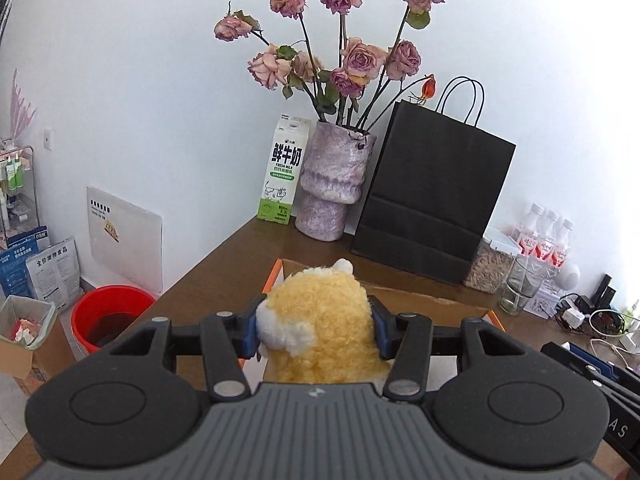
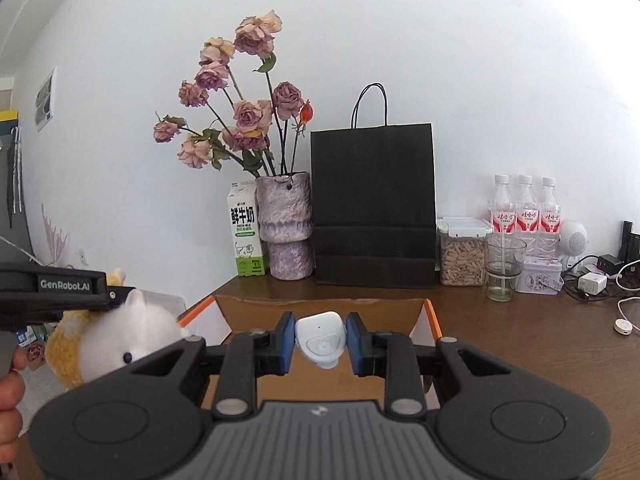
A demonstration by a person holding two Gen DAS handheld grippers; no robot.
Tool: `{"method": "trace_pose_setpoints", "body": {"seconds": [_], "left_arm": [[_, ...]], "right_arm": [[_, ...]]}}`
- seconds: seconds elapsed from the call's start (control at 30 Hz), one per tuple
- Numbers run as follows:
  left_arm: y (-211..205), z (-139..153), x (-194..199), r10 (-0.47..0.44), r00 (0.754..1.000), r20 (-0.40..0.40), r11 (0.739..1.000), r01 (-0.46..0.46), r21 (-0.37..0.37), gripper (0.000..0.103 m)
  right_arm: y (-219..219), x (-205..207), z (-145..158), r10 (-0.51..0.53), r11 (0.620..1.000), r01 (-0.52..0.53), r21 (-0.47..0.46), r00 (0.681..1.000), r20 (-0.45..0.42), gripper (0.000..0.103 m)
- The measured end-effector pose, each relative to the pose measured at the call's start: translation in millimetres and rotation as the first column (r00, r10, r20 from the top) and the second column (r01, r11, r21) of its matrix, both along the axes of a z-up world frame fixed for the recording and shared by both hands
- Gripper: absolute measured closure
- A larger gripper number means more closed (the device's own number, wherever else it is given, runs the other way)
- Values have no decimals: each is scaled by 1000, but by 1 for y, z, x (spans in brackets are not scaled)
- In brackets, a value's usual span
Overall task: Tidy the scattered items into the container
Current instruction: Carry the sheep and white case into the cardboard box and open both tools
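Observation:
My left gripper is shut on a fluffy yellow and white plush toy, its blue pads pressing both sides. The right wrist view shows the same plush toy at the left, held up by the left gripper, with a hand below it. My right gripper is shut on a small white plastic gadget with a round button. Both grippers hang over the near side of an open cardboard box with orange-edged flaps, which stands on the brown table. The box lies just beyond the plush.
Along the wall stand a milk carton, a purple vase of dried roses, a black paper bag, a jar of pellets, a glass, three bottles and tangled cables. A red bucket sits on the floor, left.

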State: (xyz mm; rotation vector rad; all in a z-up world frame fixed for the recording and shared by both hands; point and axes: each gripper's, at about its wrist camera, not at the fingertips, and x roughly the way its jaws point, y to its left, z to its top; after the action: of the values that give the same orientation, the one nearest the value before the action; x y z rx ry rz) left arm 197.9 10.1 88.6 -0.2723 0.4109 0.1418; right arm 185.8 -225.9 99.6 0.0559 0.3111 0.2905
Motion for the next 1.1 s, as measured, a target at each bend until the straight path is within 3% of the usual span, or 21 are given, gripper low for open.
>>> {"method": "trace_pose_setpoints", "body": {"seconds": [0.1,0.23,0.47,0.77,0.87,0.9,0.93,1.0,1.03,1.07,1.1], "left_arm": [[-1,-6,24,65,997,39,998,-65,22,51],[-5,-29,62,103,993,58,991,-107,76,51],[-1,-76,98,40,994,-106,994,-29,102,51],[-17,-88,98,-2,985,-173,984,33,174,50],[-21,-90,103,27,975,-222,977,21,213,46],[-21,-90,102,33,975,-222,976,17,219,34],[-21,-89,100,17,978,-209,977,28,211,20],[-22,-85,93,-18,986,-163,981,49,190,0],[-23,-83,88,-13,991,-131,980,39,197,0],[-26,-81,83,5,995,-96,975,17,221,0],[-28,-79,79,18,998,-65,969,-2,246,0]], "right_arm": [[1,33,0,-11,1000,11,14,1000,-15,77],[3,76,-26,-52,998,56,34,993,-109,77],[10,101,-64,-52,999,47,-24,974,-219,77],[19,103,-77,-48,998,34,-58,962,-269,77],[21,103,-80,-53,996,31,-79,956,-289,77],[23,103,-81,-57,995,32,-90,953,-296,77],[24,101,-82,-57,995,30,-96,954,-295,73],[24,98,-80,-62,995,38,-91,958,-279,40],[22,95,-78,-64,996,44,-83,963,-262,14],[20,93,-76,-67,996,51,-74,967,-246,3],[19,90,-74,-67,996,53,-66,969,-236,3]]}}
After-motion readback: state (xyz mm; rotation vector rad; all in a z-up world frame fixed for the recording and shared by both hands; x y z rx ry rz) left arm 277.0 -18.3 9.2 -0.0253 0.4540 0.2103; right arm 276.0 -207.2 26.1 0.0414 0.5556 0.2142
